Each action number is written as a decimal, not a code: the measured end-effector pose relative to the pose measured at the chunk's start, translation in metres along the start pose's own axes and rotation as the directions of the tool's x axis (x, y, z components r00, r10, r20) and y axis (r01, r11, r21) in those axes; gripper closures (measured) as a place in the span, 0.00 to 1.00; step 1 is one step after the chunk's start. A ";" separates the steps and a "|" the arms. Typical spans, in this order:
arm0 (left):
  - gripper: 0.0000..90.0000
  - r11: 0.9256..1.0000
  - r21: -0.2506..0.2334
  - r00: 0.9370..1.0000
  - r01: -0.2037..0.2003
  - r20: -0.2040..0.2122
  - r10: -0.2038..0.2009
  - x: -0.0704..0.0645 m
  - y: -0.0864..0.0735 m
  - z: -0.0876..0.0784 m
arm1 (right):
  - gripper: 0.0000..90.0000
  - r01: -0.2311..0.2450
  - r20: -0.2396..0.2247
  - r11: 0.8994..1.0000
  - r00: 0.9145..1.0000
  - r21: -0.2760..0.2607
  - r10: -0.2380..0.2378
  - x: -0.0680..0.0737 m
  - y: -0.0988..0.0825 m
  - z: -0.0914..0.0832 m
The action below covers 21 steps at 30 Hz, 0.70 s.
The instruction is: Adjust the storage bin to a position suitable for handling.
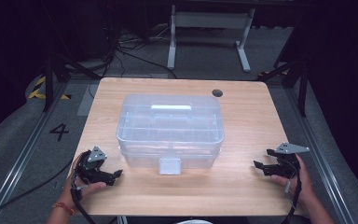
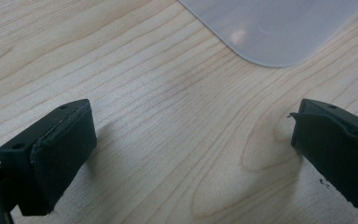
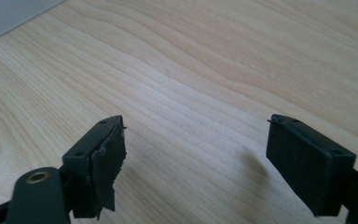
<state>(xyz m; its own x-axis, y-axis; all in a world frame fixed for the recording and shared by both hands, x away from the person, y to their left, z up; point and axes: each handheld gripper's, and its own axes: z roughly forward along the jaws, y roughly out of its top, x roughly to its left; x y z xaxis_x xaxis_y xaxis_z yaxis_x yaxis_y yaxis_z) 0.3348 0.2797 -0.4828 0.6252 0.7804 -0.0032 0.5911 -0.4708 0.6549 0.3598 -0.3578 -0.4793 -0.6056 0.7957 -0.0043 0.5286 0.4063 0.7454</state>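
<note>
Dark floor and cables are surrounding a pale wooden bench in the high view, where a clear plastic storage box is sitting centred, its latch facing the person, probably for easy reach. Left claw and right claw are resting either side, well apart from it.

Left gripper view: jaws are gaping, gripping nothing, box corner ahead.

Right gripper view: jaws are standing apart over bare wood.

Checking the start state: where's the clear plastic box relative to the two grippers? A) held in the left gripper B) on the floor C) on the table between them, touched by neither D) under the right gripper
C: the clear plastic box sits mid-table, with the left gripper and right gripper apart from it on either side, jaws open on bare table.
</note>
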 end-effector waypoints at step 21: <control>0.01 1.000 0.001 1.000 -0.003 0.003 0.003 0.001 0.000 0.000 | 0.33 0.095 -0.015 0.980 0.995 -0.172 -0.099 0.021 0.062 -0.023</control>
<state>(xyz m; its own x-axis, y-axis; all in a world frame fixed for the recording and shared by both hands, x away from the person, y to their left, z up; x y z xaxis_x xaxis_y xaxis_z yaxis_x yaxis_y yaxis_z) 0.3355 0.2798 -0.4828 0.6282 0.7780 -0.0034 0.5897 -0.4733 0.6544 0.3660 -0.3265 -0.4180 -0.6640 0.7446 -0.0682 0.3583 0.3969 0.8450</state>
